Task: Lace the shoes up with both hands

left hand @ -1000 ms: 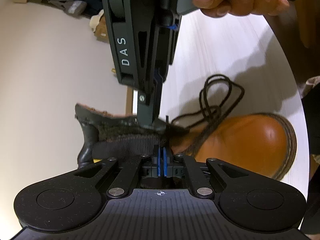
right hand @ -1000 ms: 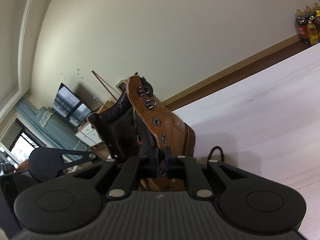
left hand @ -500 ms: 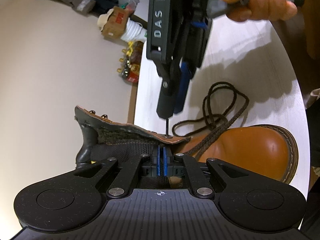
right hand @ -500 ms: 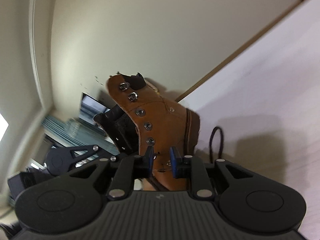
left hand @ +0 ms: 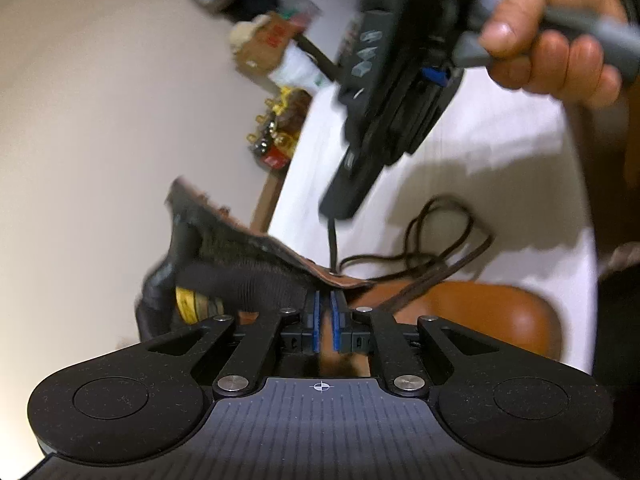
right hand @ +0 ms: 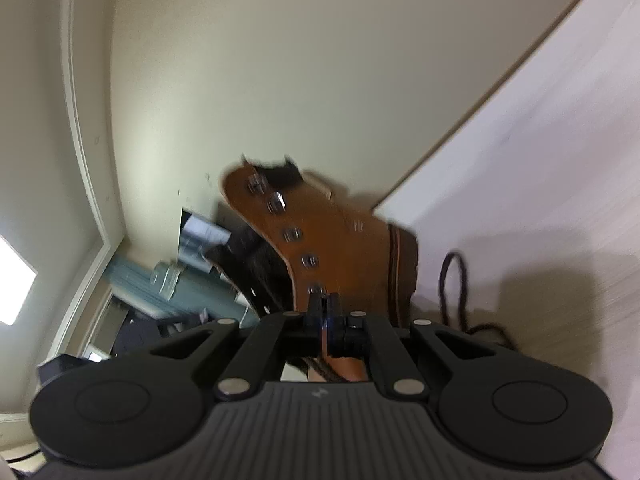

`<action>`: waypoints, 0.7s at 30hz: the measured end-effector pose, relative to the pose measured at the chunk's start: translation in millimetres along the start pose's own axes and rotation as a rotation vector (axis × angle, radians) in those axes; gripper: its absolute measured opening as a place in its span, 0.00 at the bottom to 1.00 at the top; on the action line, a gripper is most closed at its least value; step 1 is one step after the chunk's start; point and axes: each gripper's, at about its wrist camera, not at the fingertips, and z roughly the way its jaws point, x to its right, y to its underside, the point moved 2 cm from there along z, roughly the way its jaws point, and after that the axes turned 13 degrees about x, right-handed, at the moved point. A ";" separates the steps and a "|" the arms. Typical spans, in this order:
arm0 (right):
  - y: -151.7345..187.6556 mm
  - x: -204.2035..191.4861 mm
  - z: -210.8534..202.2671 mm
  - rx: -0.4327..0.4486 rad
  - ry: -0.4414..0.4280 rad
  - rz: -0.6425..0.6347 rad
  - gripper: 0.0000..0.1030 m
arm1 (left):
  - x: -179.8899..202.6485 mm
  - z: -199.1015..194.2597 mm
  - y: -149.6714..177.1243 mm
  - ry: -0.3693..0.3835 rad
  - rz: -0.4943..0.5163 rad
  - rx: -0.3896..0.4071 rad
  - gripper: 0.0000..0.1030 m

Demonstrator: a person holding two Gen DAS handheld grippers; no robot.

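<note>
The white lettering on the right gripper's (left hand: 334, 210) body is too blurred to read, though half a second ago it read "DAS". That gripper has just snapped shut on the dark lace (left hand: 332, 242) tip above an eyelet of the tan boot (left hand: 472, 312), where its jaws stood apart before. The left gripper (left hand: 325, 310) has just been opening; its blue pads (left hand: 316, 320) stand slightly apart beside the boot's flap. The boot rests near the white surface's (left hand: 500, 152) edge, with loose lace looped beside it.

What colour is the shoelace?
Dark brown. The shoelace shows best in the left wrist view, looped on the white table.
</note>
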 end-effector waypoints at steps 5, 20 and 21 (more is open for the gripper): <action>-9.9 -6.8 -54.7 0.113 0.026 -0.025 0.03 | -20.7 -61.0 48.0 -0.173 -0.328 -0.042 0.08; 7.3 -43.2 -126.9 0.234 -0.033 -0.119 0.03 | -1.3 -140.4 144.9 -0.426 -0.481 -0.282 0.08; 9.5 -45.9 -125.2 0.230 -0.028 -0.126 0.03 | -1.2 -139.3 147.0 -0.416 -0.477 -0.276 0.08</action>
